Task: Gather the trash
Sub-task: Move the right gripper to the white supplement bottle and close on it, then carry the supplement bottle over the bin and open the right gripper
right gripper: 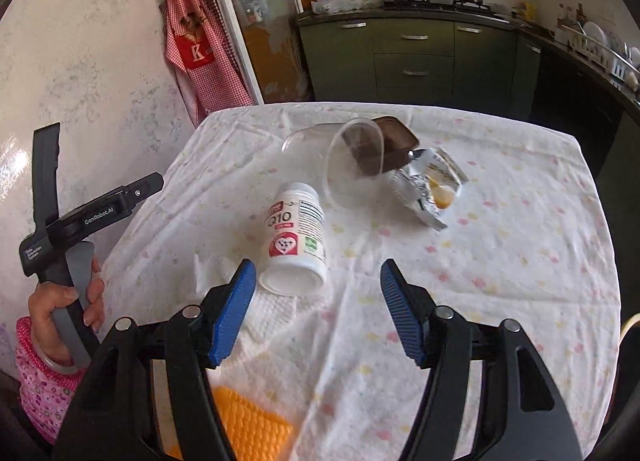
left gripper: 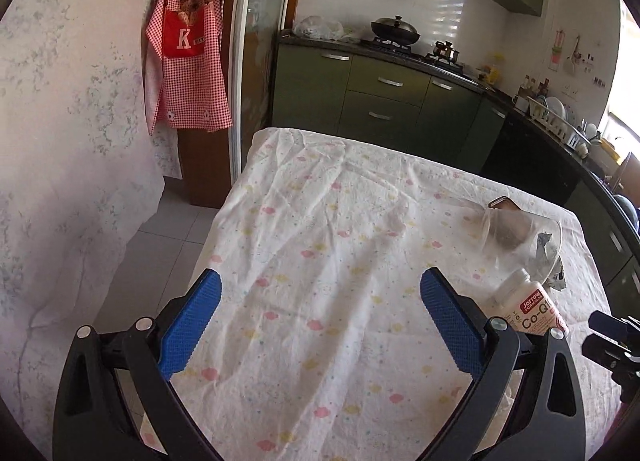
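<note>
Both grippers gape — left gripper (left gripper: 320,293), right gripper (right gripper: 318,281).

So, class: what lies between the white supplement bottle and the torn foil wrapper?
In the right wrist view, a tipped clear plastic cup lies between the white supplement bottle and the foil wrapper.

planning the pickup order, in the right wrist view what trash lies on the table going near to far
white paper towel → white supplement bottle → clear plastic cup → brown container
</note>
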Demonstrator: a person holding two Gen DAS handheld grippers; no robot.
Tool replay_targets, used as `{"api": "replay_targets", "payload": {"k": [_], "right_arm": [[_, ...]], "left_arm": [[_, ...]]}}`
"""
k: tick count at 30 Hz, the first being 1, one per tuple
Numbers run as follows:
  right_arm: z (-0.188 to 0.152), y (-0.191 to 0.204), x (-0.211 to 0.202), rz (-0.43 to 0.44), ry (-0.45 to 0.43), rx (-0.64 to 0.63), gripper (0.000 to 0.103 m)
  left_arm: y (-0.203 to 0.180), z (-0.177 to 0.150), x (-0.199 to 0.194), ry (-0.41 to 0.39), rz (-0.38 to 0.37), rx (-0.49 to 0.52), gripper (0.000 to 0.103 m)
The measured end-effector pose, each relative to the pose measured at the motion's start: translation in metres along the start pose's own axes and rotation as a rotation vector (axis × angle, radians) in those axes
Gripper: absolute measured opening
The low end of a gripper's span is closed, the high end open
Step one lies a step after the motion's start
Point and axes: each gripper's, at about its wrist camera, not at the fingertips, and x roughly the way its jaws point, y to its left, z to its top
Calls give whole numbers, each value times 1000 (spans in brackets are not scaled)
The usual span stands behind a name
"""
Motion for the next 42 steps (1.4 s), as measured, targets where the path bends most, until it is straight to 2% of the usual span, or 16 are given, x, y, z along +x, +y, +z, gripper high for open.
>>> {"api": "replay_targets", "payload": {"k": [8, 11, 14, 16, 21, 30, 34, 37, 42], "right_arm": [[13, 16, 38, -24, 65, -29, 61], [14, 19, 47, -29, 79, -39, 57], [14, 22, 54, -26, 87, -41, 56], [12, 21, 56, -29, 92, -43, 45], [10, 22, 50, -17, 85, -47, 45], [4, 28, 8, 56, 30, -45, 45], [-6, 15, -25, 50, -22, -17, 45], [-20, -15, -55, 1, -66, 45, 45], [-56, -95, -102, -191, -120, 216, 45]], "left_arm": [[-10, -3, -3, -2, -19, 27, 98], [-12, -4, -3, 3, -23, 32, 98], [-13, -4, -2, 5, -26, 35, 98], [-14, -5, -2, 6, -25, 39, 98], [-14, -5, -2, 10, -23, 40, 98], [-15, -7, 0, 13, -18, 43, 98], [-16, -7, 0, 13, -18, 44, 98], [-16, -7, -1, 11, -22, 49, 98], [-23, -8, -4, 4, -29, 74, 98]]}}
